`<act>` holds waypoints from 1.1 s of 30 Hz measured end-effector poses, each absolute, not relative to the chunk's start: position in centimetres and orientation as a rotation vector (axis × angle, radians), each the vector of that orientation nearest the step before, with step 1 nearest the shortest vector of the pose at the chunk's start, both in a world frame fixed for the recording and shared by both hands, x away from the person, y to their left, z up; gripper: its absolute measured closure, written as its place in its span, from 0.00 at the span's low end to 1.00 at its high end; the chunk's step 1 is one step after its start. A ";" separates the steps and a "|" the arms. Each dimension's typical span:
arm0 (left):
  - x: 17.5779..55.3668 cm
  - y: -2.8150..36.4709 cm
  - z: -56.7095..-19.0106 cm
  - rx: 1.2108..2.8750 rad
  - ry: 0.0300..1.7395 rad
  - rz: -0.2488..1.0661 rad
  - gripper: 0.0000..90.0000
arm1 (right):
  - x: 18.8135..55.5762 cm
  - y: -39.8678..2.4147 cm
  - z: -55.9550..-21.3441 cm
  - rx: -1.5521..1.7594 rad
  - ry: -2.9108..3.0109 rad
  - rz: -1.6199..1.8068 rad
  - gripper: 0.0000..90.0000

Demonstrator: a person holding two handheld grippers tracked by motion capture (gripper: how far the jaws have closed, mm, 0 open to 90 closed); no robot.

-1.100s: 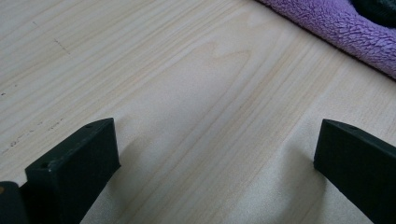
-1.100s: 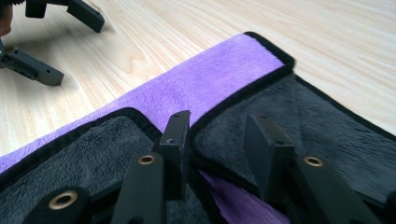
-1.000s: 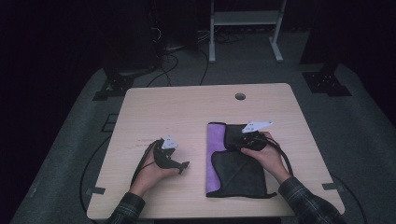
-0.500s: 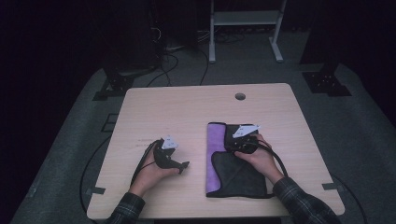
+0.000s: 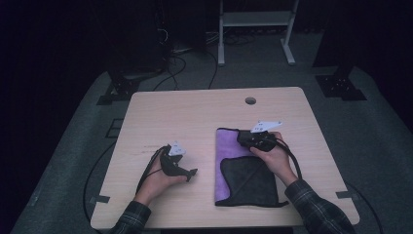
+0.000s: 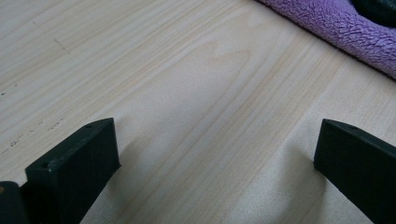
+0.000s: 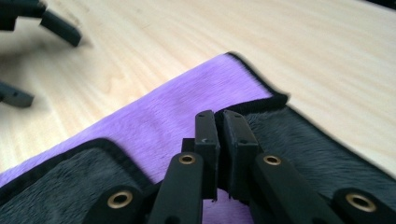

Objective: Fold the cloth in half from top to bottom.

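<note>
Currently: right gripper [image 7: 218,122] closed over the cloth [image 5: 229,148].
Its jaws have just drawn together, cloth pinch unconfirmed. Cloth lies on the table's [image 5: 195,117] right half. Left gripper [image 5: 187,173] rests wide, nothing between.

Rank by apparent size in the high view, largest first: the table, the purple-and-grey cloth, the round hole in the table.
1. table
2. purple-and-grey cloth
3. round hole
The gaps are plain, so nearness to the camera changes nothing.

no words, no numbers, no labels, no signs to read anywhere, not on the table, the cloth or the tools
</note>
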State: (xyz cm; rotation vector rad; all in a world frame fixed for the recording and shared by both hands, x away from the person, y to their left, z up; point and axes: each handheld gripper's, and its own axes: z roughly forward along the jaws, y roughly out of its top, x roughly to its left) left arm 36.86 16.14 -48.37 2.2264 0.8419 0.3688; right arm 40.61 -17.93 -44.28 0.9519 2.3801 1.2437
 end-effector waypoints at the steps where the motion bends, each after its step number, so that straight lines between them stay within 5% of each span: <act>1: 36.9 16.1 -48.4 2.227 0.842 0.369 0.00 | 40.8 -18.3 -44.0 0.959 2.361 1.249 0.94; 14: 36.9 16.2 -48.4 2.231 0.839 0.370 0.00 | 43.3 -22.6 -42.7 1.115 2.210 1.259 0.94; 33: 36.9 16.2 -48.4 2.232 0.839 0.370 0.00 | 46.4 -25.0 -46.7 1.274 2.200 1.043 0.94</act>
